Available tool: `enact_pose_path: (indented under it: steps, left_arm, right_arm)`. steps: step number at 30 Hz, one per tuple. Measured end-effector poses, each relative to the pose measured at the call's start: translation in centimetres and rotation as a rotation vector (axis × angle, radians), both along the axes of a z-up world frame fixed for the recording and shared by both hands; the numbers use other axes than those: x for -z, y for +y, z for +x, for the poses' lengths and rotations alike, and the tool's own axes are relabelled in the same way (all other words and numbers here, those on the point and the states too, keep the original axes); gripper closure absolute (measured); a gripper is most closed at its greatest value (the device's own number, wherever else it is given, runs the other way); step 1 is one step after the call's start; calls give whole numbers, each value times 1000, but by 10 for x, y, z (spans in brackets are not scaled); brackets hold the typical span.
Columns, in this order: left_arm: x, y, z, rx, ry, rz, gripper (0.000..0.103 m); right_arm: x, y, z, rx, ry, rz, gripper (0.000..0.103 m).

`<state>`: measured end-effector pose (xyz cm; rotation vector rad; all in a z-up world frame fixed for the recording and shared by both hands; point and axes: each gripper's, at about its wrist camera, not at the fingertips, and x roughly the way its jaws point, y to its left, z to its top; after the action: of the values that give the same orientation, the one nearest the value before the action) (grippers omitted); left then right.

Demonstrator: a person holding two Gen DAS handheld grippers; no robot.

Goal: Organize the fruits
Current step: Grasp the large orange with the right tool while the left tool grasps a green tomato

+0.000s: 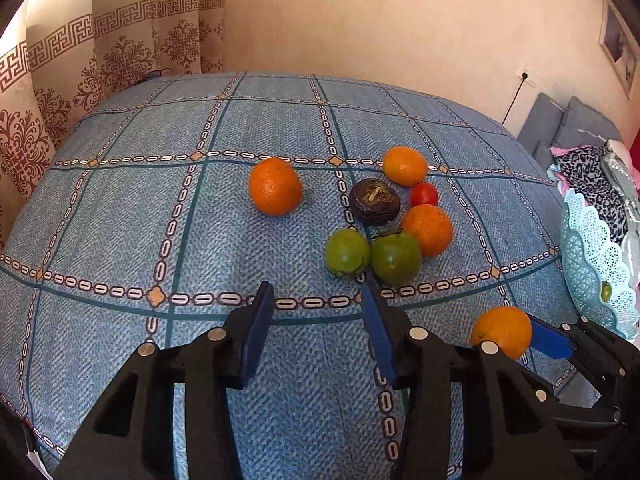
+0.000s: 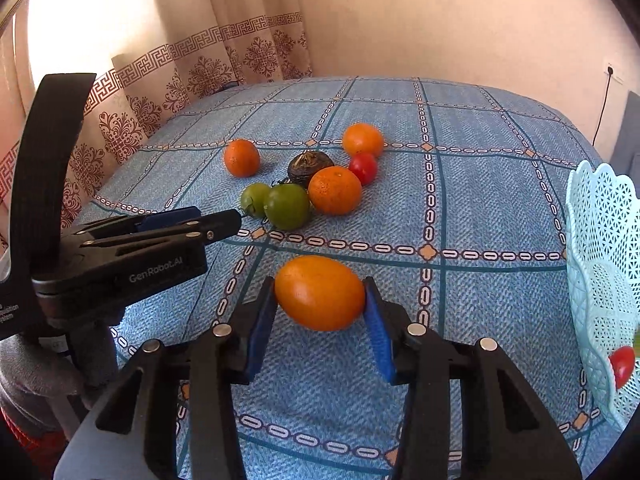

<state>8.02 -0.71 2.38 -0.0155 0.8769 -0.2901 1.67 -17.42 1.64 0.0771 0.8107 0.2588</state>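
My right gripper point(image 2: 320, 294) is shut on an orange point(image 2: 320, 293), held just above the blue tablecloth; the same orange shows in the left wrist view point(image 1: 502, 330). My left gripper point(image 1: 318, 300) is open and empty, just short of two green tomatoes point(image 1: 347, 255) point(image 1: 396, 258). Behind them lie a dark wrinkled fruit point(image 1: 374, 201), a small red tomato point(image 1: 424, 195) and three oranges point(image 1: 275, 187) point(image 1: 405, 166) point(image 1: 428, 230). A pale blue lattice basket point(image 2: 600, 272) stands at the right with a red tomato point(image 2: 622, 366) inside.
The table is covered by a blue checked cloth point(image 1: 160, 220). Patterned curtains point(image 1: 80, 80) hang behind on the left, a plain wall behind. Grey cushions and clothes point(image 1: 580, 148) lie beyond the table's right edge.
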Motion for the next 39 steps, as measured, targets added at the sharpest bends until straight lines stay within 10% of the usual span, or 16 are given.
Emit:
enact_pose_path:
  steps: [39]
  left_arm:
    - [-10,-3,0,54,-32,-46,77]
  right_arm:
    - [-17,-19,-15,36,-16,88,59]
